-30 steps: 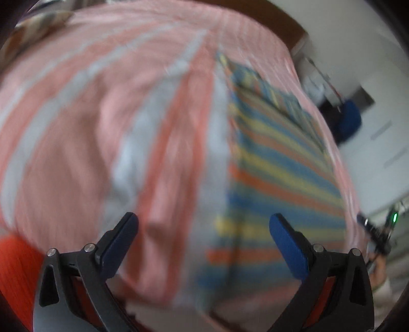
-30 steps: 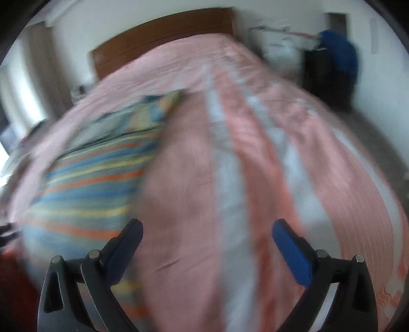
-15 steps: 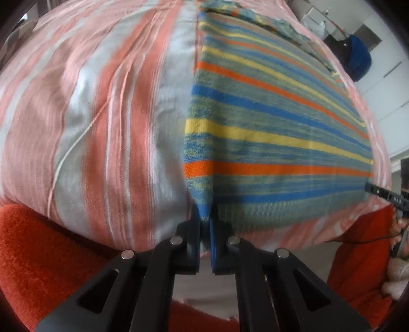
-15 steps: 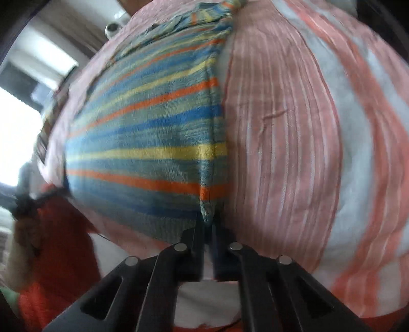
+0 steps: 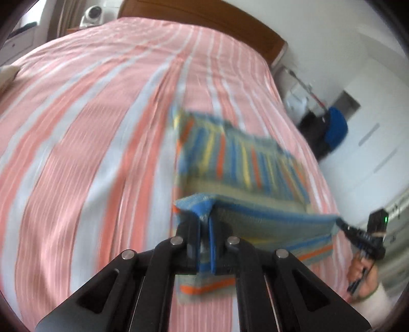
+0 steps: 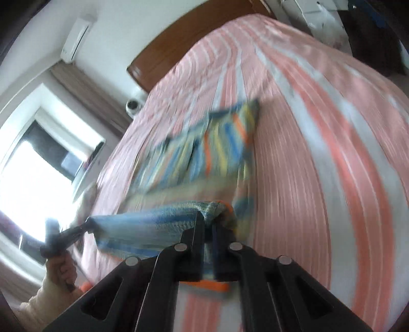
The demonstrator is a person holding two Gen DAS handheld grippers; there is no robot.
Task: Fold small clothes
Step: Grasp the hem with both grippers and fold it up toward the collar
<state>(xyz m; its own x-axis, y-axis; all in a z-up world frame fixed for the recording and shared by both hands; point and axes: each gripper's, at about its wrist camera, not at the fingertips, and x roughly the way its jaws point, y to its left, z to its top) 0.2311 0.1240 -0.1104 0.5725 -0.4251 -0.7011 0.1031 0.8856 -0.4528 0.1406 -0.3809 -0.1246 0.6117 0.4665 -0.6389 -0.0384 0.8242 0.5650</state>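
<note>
A small striped garment [image 5: 240,163] in blue, yellow, orange and green lies on the pink-and-white striped bed [image 5: 84,143]. Its near hem is lifted off the bed and stretched between the two grippers. My left gripper [image 5: 204,219] is shut on the hem's left corner. The right gripper [image 5: 358,232] shows at the far end of that edge, held by a hand. In the right wrist view the garment [image 6: 217,150] is blurred, my right gripper [image 6: 207,222] is shut on the hem's right corner, and the left gripper [image 6: 69,235] holds the other end.
A wooden headboard [image 5: 204,15] stands at the far end of the bed. A dark chair with a blue cloth [image 5: 334,127] and white cupboards are to the right. A bright window [image 6: 38,163] and curtain are on the left side.
Both grippers went from wide open to shut on the garment's near corners. They have since lifted that hem off the bed and carried it toward the headboard.
</note>
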